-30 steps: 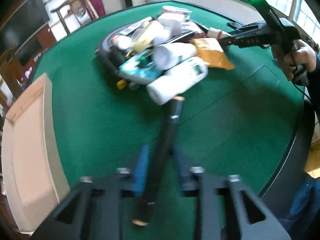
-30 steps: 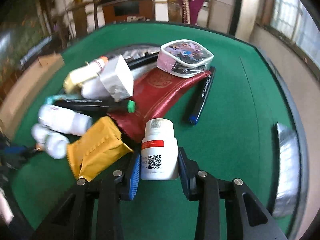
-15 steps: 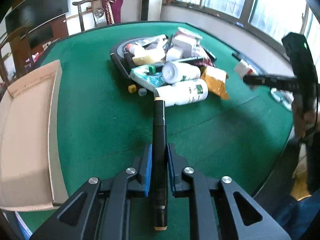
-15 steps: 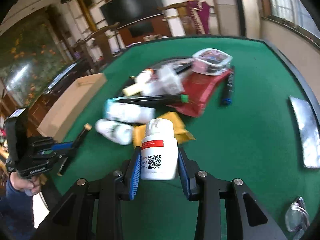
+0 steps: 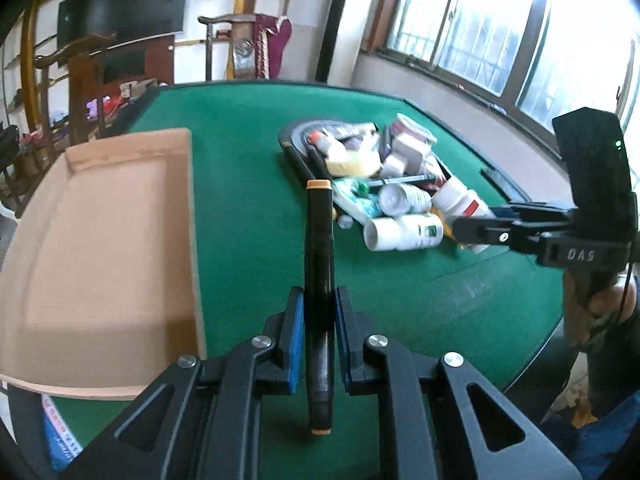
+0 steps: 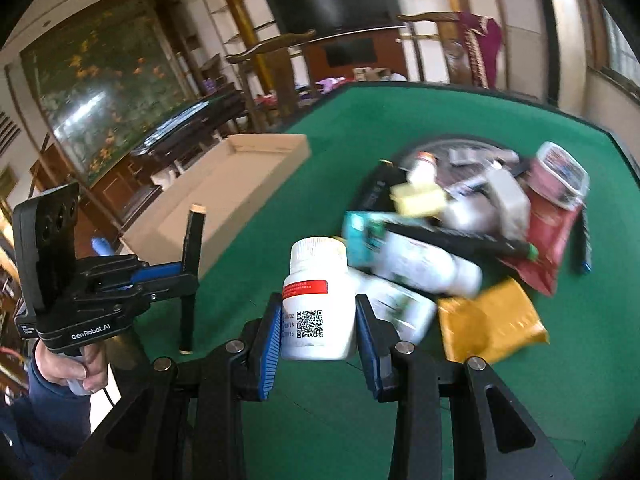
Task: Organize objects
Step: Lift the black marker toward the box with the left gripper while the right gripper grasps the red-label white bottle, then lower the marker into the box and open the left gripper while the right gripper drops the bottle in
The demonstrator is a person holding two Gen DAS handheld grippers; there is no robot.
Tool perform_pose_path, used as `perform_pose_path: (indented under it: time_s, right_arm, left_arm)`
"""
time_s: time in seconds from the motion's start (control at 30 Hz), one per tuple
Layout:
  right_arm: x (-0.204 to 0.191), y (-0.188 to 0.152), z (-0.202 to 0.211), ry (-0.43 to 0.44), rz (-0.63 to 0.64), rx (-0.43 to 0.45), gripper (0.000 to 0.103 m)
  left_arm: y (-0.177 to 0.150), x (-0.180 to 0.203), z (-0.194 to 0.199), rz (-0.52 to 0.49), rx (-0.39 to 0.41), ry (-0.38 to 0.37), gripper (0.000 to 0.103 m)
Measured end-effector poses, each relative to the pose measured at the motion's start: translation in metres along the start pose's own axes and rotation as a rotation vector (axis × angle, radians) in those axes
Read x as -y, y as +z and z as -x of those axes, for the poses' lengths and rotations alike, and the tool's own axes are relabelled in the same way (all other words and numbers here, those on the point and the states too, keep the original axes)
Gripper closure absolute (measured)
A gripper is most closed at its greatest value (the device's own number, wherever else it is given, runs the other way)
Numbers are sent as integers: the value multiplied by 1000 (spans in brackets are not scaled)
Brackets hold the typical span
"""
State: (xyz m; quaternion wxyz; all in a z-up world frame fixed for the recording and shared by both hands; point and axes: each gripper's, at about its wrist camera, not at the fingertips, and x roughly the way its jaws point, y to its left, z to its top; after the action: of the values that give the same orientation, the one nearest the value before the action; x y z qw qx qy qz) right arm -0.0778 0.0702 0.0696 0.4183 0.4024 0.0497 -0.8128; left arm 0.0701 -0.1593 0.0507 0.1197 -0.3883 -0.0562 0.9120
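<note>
Both my grippers are now away from the pile point(image 6: 460, 240), and the cardboard box point(image 5: 100, 248) is showing larger at the left than before. My left gripper point(image 5: 318, 334) is clamping a black pen point(image 5: 319, 280) upright between its blue pads, above the green table point(image 5: 400, 304), just beside the box. My right gripper point(image 6: 316, 332) is gripping a white bottle point(image 6: 318, 300), held over the table near the pile.

Daylight pours through the windows point(image 5: 500, 36), blown out to white glare (upper right); the pile of objects point(image 6: 460, 240) smears with motion blur, fisheye edges bend darkly.
</note>
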Motion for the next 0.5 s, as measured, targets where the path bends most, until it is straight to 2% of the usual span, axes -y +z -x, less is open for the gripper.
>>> perform_pose_path:
  time_s: [0.4,0.5]
  right_arm:
    - [-62,59,-49,59,79,-28,65]
    - [-72,75,-68,68,82,-47,65]
  left_arm:
    - [13,-61,43,118,120,29,88]
    - [16,-80,51,148,133,8,86]
